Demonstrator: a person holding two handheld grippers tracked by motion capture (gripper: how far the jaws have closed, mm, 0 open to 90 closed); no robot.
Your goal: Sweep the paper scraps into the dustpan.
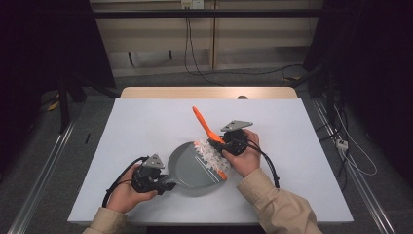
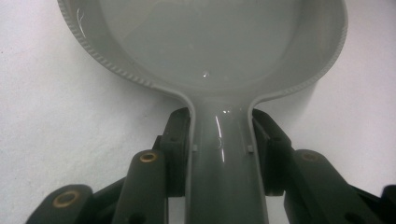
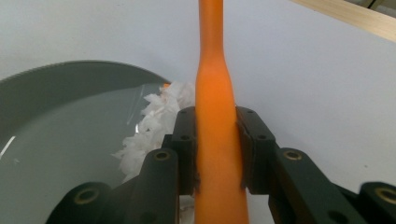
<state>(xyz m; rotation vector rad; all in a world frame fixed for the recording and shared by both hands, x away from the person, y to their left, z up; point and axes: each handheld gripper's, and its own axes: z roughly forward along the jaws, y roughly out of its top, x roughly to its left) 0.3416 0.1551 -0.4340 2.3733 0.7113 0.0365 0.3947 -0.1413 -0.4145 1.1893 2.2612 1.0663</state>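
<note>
White table (image 1: 146,122); left tool (image 1: 168,185) clamping grey dustpan (image 1: 195,170); right tool (image 1: 217,145) clamping orange brush (image 1: 207,127)

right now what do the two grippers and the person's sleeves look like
Both are black two-jaw tools. The left gripper and the right gripper each carry a grey three-cornered plate on top and trail a black cable back along the forearm. In the gripper views the jaws are matte black linkages with brass-coloured rivets and small screws in flat pads. The sleeves are tan, with plain cuffs.
</note>
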